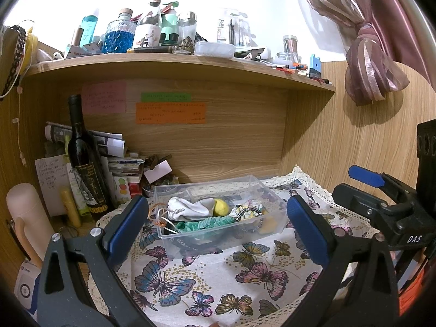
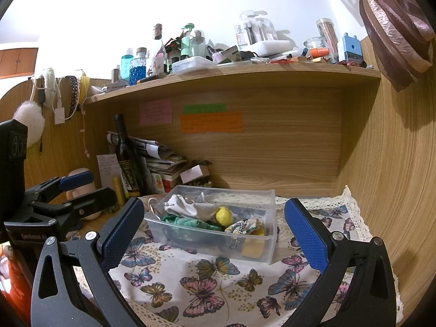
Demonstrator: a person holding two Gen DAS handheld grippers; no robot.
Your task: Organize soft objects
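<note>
Bin (image 2: pixel 212 241) — clear rectangular plastic — crumpled white sock (image 2: pixel 185 208), fuzzy yellow ball (image 2: pixel 224 215).

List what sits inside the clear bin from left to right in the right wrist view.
White cloth pouch → yellow ball → patterned scrunchie, all in the clear bin.

Clear bin (image 1: pixel 218 234) between spread claw (image 1: pixel 218 218) fingers (image 1: pixel 128 226)

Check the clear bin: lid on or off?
Off. The clear bin is open-topped; white cloth and yellow ball sit exposed inside.
</note>
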